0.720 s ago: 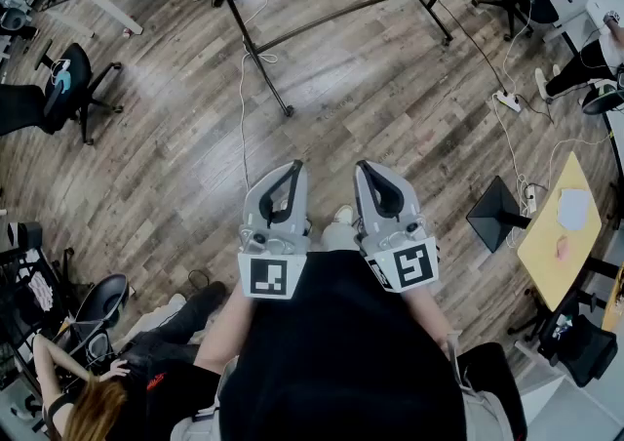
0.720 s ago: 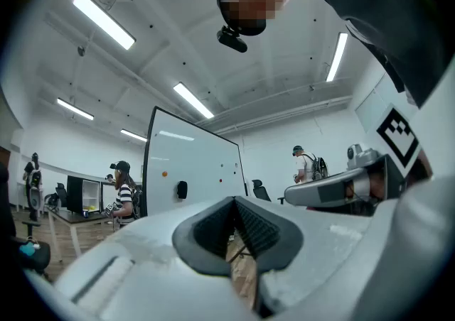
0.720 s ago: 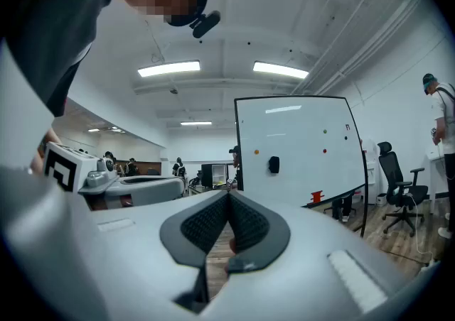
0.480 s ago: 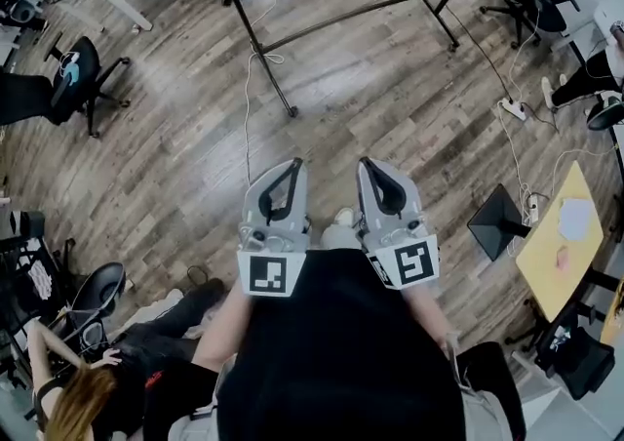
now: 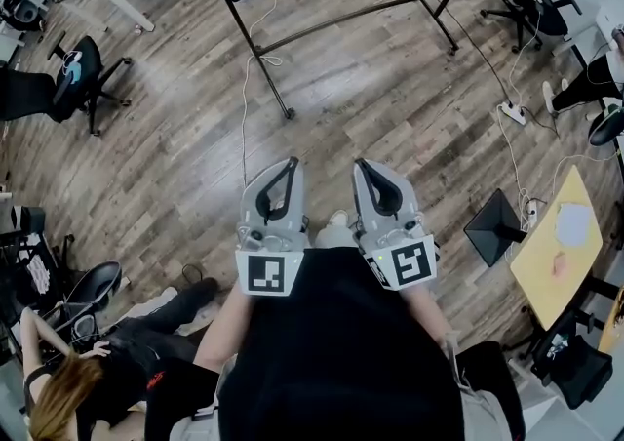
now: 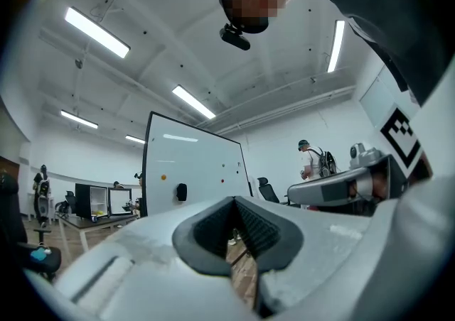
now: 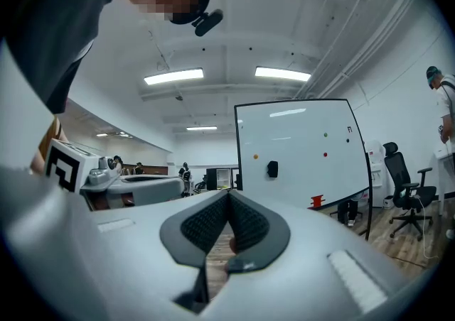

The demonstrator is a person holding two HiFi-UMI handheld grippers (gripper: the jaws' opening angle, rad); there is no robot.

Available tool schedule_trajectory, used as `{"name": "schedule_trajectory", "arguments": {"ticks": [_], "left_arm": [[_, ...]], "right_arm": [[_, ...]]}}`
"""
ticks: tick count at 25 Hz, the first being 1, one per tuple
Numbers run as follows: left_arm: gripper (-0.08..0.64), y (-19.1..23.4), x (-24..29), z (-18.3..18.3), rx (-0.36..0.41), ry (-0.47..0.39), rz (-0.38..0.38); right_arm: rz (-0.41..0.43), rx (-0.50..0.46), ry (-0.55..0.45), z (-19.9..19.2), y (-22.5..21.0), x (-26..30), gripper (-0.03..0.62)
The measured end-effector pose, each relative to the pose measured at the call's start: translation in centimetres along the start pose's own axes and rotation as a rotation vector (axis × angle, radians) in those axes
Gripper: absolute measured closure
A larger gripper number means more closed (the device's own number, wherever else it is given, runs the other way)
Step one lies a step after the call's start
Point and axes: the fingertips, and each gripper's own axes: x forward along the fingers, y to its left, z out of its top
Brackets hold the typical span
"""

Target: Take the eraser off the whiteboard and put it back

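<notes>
1. The left gripper (image 5: 292,165) and right gripper (image 5: 360,165) both have their jaws together, empty.
2. The eraser (image 7: 272,168) sits on the whiteboard (image 7: 306,149), left of its middle, well apart from both.
3. The head view cuts the whiteboard off, so the eraser is unseen there.
4. Both grippers are level, side by side, close to the body, facing the whiteboard.

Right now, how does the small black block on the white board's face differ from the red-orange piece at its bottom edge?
The black eraser is dark and sits mid-height on the whiteboard face; the red-orange piece is bright and sits at the board's lower edge. The eraser is a plain upright block; the red-orange piece looks more uneven in outline. Both are small and on the same board.
</notes>
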Motion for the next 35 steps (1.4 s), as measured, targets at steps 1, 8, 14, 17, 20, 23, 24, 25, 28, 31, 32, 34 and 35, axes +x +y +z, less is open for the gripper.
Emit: {"name": "schedule_trajectory", "arguments": {"ticks": [1,8,14,17,20,23,24,25,28,31,32,34,35], "left_arm": [[0.557,-0.3,0.1,0.0,-0.005,-0.002,0.005],[0.557,-2.9,0.9,0.0,-0.003,-0.010,0.034],[0.557,-3.5,1.6,0.9,0.032,-0.018,0.045],[0.557,-2.7,1.9,0.7,0.025,-0.021,0.069],[0.557,-2.2,2.4,0.1,0.017,-0.012,0.077],[0.557,-1.5,3.3,-0.2,0.018,-0.017,0.075],[0.557,-1.2,3.7,-0.3,0.024,-0.019,0.072],[0.557,-0.9,4.2,-0.4,0.028,-0.023,0.069],[0.557,0.1,6.0,-0.9,0.022,-0.035,0.058],[0.557,1.3,8.3,-1.3,0.022,-0.041,0.047],[0.557,1.8,9.1,-1.4,0.021,-0.044,0.046],[0.557,2.9,10.5,-1.7,0.016,-0.042,0.046],[0.557,3.5,11.2,-2.0,0.013,-0.039,0.046]], "right_arm": [[0.003,-0.001,-0.003,0.1,-0.3,-0.3,0.592],[0.068,-0.027,-0.061,0.6,-1.7,-2.3,0.591],[0.059,-0.027,-0.053,0.6,-3.3,-2.5,0.591],[0.071,-0.033,-0.053,0.5,-3.2,-1.9,0.591],[0.065,-0.032,-0.044,0.2,-3.6,-1.2,0.591],[0.056,-0.032,-0.034,-0.1,-4.1,-0.2,0.591],[0.053,-0.035,-0.033,-0.1,-4.4,0.2,0.591],[0.050,-0.039,-0.034,-0.2,-4.7,0.6,0.591],[0.031,-0.049,-0.035,-0.4,-5.9,2.1,0.591],[0.012,-0.044,-0.030,-0.5,-7.3,3.9,0.591],[0.009,-0.041,-0.029,-0.5,-7.7,4.5,0.591],[0.007,-0.037,-0.025,-0.6,-8.3,5.9,0.591],[0.005,-0.036,-0.021,-0.8,-8.5,6.6,0.591]]}}
